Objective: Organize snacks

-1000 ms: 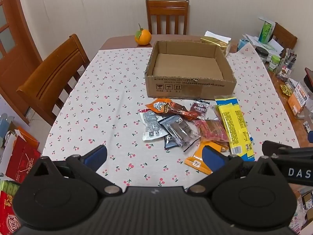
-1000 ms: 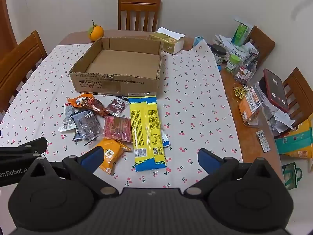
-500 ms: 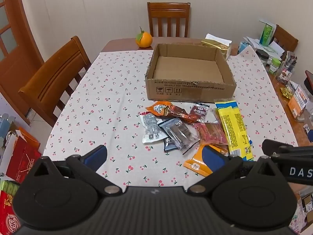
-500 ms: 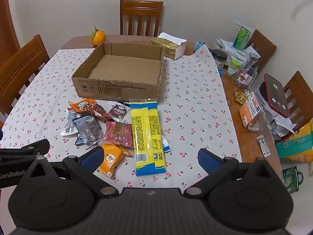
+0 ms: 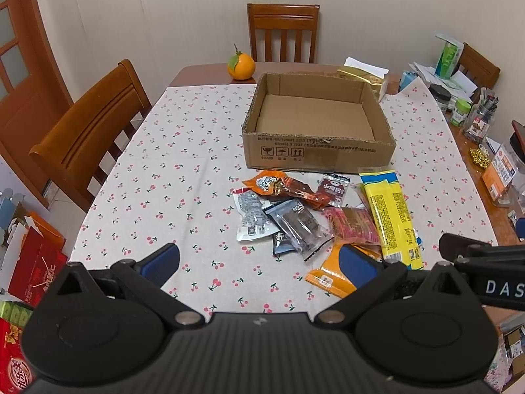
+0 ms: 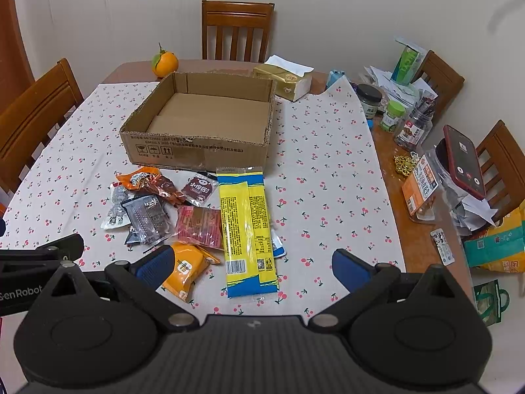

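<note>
Two grippers hang above the near edge of the bench, both with jaws released wide and nothing between them. Left gripper [image 5: 257,259]: its right blue pad overlaps, in view, the orange packet [image 5: 328,275], contact not determinable. Right gripper [image 6: 252,262]: its left pad sits just beside the same orange packet [image 6: 185,267] in view; whether it touches cannot be told. Snacks lie loose on the cherry-print cloth [image 5: 170,177], clustered near the middle of the bench, none in the box. Nearest, the orange packet. Just beyond it, a red packet [image 6: 200,225] partly under the long yellow pack [image 6: 247,229], which runs lengthwise toward the box. A dark clear-window packet [image 5: 297,223] overlaps a silver pouch [image 5: 251,213]. Further on, an orange-brown pouch [image 5: 279,187] and a small maroon sachet [image 5: 334,188], both just short of the box. Cardboard box [image 6: 203,121] stands open and empty, near wall printed with handling symbols. Behind it: an orange [image 6: 164,62] with leaf on bare wood at left, a tissue box [image 6: 283,78] at right. Right edge of the bench is cluttered with jars [image 6: 390,115], papers, and a phone [image 6: 464,161] propped with screen lit. Chairs [image 6: 238,29] stand at the far end and both sides.
</note>
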Demonstrator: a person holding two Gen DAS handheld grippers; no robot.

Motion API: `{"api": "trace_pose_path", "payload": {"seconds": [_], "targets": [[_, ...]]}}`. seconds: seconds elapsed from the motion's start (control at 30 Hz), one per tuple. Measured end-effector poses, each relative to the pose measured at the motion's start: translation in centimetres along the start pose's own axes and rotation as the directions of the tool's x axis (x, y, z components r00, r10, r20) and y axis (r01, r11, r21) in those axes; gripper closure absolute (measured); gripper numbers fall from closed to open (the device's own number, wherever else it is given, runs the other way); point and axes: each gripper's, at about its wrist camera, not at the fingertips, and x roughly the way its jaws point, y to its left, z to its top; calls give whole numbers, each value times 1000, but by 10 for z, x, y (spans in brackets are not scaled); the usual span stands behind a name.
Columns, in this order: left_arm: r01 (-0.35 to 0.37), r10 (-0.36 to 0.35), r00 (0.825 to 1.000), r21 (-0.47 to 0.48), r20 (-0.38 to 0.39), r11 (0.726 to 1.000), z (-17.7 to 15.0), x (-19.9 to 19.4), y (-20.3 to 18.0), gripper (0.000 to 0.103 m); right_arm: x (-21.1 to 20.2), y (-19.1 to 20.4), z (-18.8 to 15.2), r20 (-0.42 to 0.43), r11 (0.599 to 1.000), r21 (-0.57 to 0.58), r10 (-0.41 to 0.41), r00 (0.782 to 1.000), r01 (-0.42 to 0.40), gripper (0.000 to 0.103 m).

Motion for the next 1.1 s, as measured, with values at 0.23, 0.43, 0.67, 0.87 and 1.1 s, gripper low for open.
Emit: {"api": "trace_pose_path", "payload": {"seconds": [0.23, 0.43, 0.67, 0.87, 1.1], "targets": [[-1, 1, 1000, -1, 0, 1000, 1, 2, 0, 1, 0, -1, 2, 4, 1000, -4, 0, 1000, 0, 0], [-2, 2, 1000, -2, 1, 1000, 2, 2, 0, 1, -1, -1, 2, 7, 1000, -5, 2, 1000, -2, 0], [-2, 2, 1000, -5, -4, 1000, 2, 2, 0, 1, -1, -1, 3, 7, 1000, -4, 3, 1000, -3, 0], [-5, 5, 1000, -5, -3, 1000, 2, 2, -2, 1, 0, -1, 3, 7, 1000, -4, 3, 1000, -3, 0], [-4, 4, 1000, -10, -2, 1000, 2, 1, -2, 1, 1, -3, 4, 6, 1000, -5, 10, 1000, -10, 0]]}}
